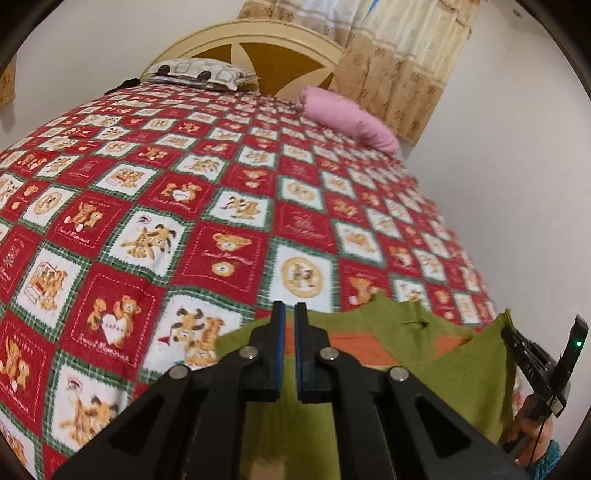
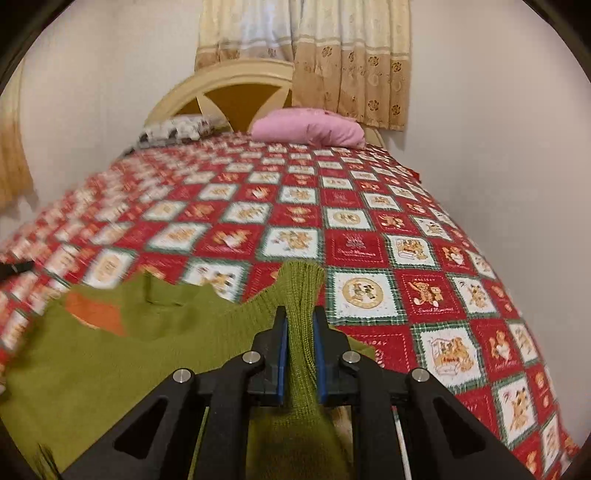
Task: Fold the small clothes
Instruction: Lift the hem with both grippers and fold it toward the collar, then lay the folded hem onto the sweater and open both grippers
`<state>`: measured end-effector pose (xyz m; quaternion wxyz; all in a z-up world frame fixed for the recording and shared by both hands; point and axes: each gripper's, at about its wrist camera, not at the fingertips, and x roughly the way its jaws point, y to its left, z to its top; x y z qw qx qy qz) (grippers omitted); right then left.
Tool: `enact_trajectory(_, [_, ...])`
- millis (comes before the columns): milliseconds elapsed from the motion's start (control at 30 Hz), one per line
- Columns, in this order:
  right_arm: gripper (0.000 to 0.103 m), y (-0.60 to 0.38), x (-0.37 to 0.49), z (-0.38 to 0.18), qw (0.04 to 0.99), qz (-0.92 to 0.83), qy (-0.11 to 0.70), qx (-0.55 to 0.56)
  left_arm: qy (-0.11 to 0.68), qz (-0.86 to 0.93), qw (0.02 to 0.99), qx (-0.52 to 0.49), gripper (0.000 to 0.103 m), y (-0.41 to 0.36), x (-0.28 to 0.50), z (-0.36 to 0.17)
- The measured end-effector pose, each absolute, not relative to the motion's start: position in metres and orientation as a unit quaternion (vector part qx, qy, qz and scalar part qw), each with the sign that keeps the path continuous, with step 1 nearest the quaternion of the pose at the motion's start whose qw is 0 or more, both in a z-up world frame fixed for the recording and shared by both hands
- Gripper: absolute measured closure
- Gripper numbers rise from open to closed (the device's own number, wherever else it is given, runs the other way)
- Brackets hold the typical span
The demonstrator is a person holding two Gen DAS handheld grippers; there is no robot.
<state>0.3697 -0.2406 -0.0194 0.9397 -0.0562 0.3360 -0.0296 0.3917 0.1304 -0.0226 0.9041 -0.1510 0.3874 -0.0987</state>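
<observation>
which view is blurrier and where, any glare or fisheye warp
Right wrist view: the quilt smears with motion blur toward the left edge, while the right tongs and green sweater stay fairly sharp. Left wrist view: milder blur, mostly far right. Both: no glare, soft even light, fisheye bending the headboard and dark corners.

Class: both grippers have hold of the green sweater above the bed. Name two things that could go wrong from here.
1. The right gripper pinches only the ribbed edge of the green sweater; the knit may slip out.
2. The left gripper seems to hold little fabric, so the sweater may sag unevenly onto the bedspread and crease.
</observation>
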Motion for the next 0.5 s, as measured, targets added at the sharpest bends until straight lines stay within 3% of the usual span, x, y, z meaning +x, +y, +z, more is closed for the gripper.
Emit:
enact_trajectory(167, [0.091, -0.253, 0.376, -0.056, 0.926, -0.034, 0.374, -0.045, 0.430, -0.156, 0.881, -0.120, 0.096, 0.124, 0.387, -0.037])
enact_trajectory(267, [0.091, -0.253, 0.374, -0.056, 0.928, -0.031, 0.369, -0.039, 0.454, -0.177, 0.867, -0.101, 0.080, 0.115, 0.383, -0.046])
enact_trajectory(333, [0.091, -0.253, 0.373, -0.054, 0.930, -0.028, 0.363, -0.038, 0.462, -0.185, 0.863, -0.093, 0.062, 0.109, 0.380, -0.052])
enact_trajectory(400, [0.091, -0.254, 0.372, -0.056, 0.930, -0.027, 0.366, -0.036, 0.467, -0.183, 0.862, -0.081, 0.052, 0.103, 0.379, -0.057])
enact_trajectory(500, [0.091, -0.255, 0.376, -0.059, 0.927, -0.027, 0.374, -0.032, 0.468, -0.179, 0.862, -0.083, 0.052, 0.101, 0.376, -0.062])
